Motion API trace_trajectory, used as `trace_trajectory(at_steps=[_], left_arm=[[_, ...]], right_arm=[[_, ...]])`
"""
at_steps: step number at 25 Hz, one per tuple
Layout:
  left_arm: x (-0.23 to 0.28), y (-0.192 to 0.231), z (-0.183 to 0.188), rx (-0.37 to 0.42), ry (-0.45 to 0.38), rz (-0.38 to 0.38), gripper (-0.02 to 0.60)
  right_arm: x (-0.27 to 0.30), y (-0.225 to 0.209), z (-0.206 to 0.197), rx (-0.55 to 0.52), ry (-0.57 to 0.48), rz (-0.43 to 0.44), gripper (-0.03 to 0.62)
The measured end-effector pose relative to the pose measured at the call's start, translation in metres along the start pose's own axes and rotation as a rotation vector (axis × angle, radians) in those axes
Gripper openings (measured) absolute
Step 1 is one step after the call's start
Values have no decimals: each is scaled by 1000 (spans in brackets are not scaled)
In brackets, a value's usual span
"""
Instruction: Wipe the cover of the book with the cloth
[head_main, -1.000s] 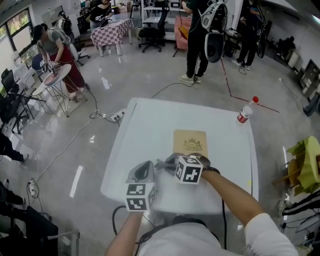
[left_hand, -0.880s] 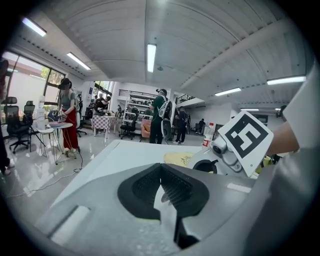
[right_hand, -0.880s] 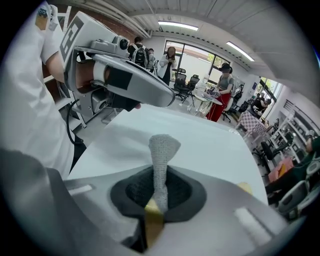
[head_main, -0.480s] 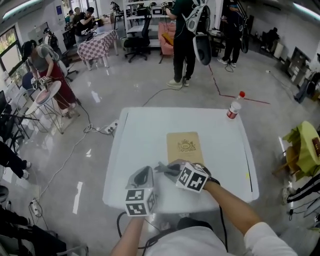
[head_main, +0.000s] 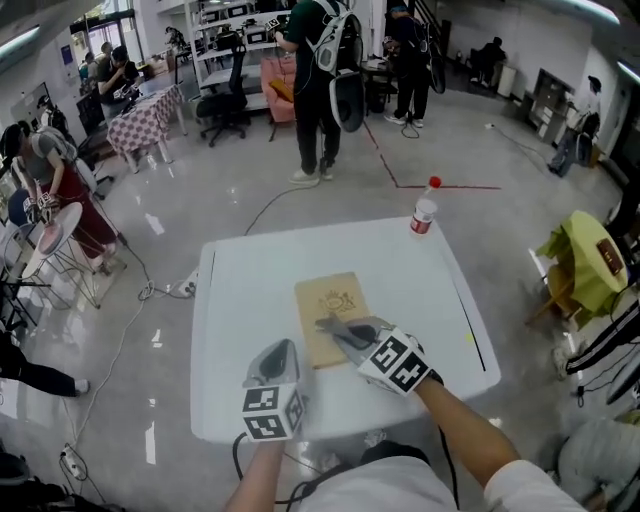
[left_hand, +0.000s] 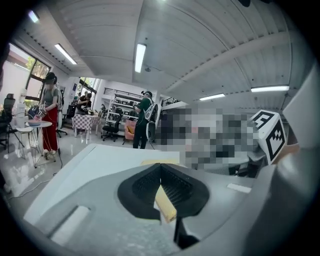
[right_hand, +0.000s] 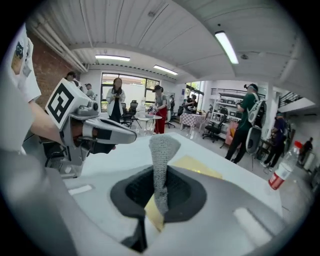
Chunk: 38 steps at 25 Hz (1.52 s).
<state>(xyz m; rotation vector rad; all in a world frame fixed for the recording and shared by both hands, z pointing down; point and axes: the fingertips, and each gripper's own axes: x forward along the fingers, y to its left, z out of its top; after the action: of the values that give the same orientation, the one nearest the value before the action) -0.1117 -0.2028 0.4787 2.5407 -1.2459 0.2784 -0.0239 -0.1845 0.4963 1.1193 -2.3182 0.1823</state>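
Observation:
A tan book with a gold emblem lies flat in the middle of the white table. My right gripper is shut on a grey knitted cloth, which rests on the book's near right part. In the right gripper view the cloth sticks up from between the jaws, with the book just beyond. My left gripper hovers near the book's near left corner, jaws shut with nothing in them. The left gripper view shows a strip of the book past the left gripper.
A clear water bottle with a red cap stands at the table's far right edge. Several people stand on the floor beyond the table. A cable trails on the floor, and a yellow-green chair stands to the right.
My right gripper has carried the cloth from the book's near edge onto its cover. The head view has shifted, so the table sits more to the left. The left gripper stays beside it.

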Motion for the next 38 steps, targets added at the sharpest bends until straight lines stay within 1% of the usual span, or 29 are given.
trace_trajectory(at_steps=[3, 6, 9, 12, 16, 19, 23, 30, 38], left_arm=[[8, -9, 5, 13, -5, -15, 6], [13, -16, 11, 27, -9, -17, 7], [19, -25, 17, 33, -15, -6, 6], [24, -32, 22, 43, -20, 3, 7], [31, -48, 32, 62, -38, 13, 6], [35, -60, 36, 76, -49, 16, 6], [40, -70, 39, 98, -66, 22, 6], [43, -87, 41, 114, -58, 11, 6], [43, -84, 39, 107, -47, 3, 6]], right_arm=[[-20, -27, -1, 74, -53, -91, 28], [-40, -51, -1, 156, -111, -160, 28], [-61, -72, -5, 220, -163, -210, 28], [-78, -85, -6, 244, -206, -245, 28], [-99, -100, -5, 280, -265, -269, 28], [-111, -108, -7, 277, -286, -294, 28], [-116, -113, -13, 265, -293, -309, 28], [-121, -117, -15, 273, -304, -301, 28], [-119, -113, -14, 274, -296, -304, 28]])
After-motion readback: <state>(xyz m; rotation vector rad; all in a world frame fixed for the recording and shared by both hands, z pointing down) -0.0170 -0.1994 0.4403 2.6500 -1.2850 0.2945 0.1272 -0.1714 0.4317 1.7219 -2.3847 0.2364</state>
